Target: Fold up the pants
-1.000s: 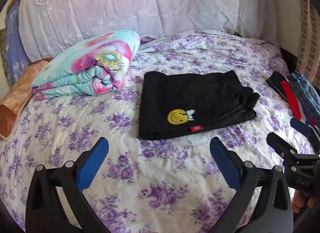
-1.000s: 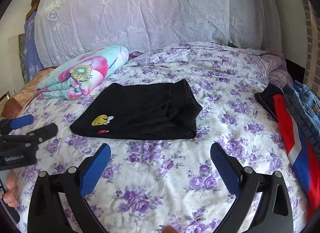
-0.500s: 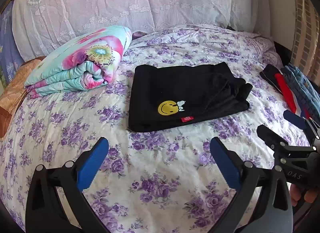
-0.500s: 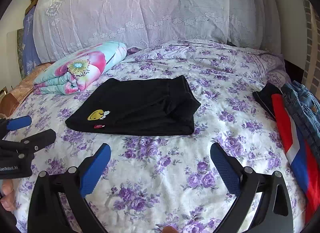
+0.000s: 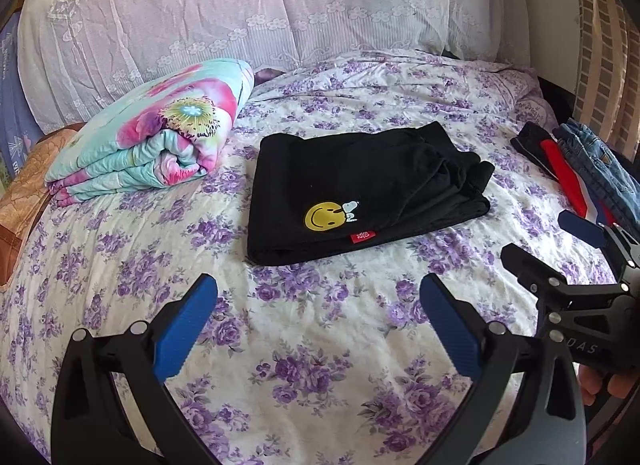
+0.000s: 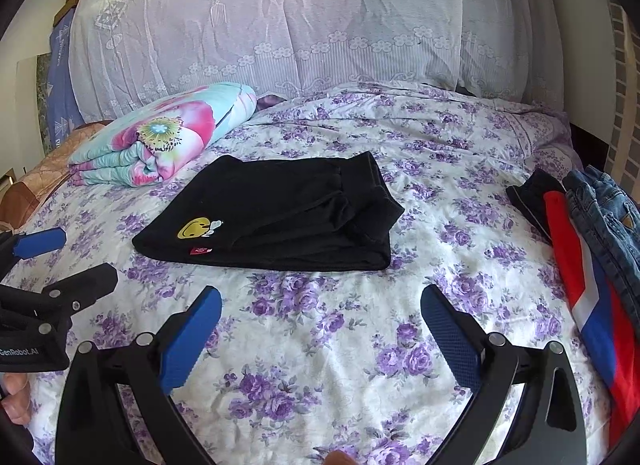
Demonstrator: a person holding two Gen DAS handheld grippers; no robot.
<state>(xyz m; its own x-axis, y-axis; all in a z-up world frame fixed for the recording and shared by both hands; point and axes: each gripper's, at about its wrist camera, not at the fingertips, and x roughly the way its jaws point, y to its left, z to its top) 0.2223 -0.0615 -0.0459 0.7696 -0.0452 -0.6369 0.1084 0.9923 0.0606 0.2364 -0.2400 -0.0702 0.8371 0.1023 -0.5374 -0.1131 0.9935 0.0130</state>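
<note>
Both tongs, left (image 5: 318, 305) and right (image 6: 320, 315), apart, empty, near folded black pants (image 5: 360, 193) ahead.

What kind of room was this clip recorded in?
Most likely a home bedroom. The work surface is a bed with a purple floral sheet, a large lace-covered pillow stands at its head, and a folded flowered quilt lies beside the folded black pants.

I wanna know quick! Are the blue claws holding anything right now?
Left gripper: open, holding nothing, above the bed near the black pants.
Right gripper: open, holding nothing too.
</note>
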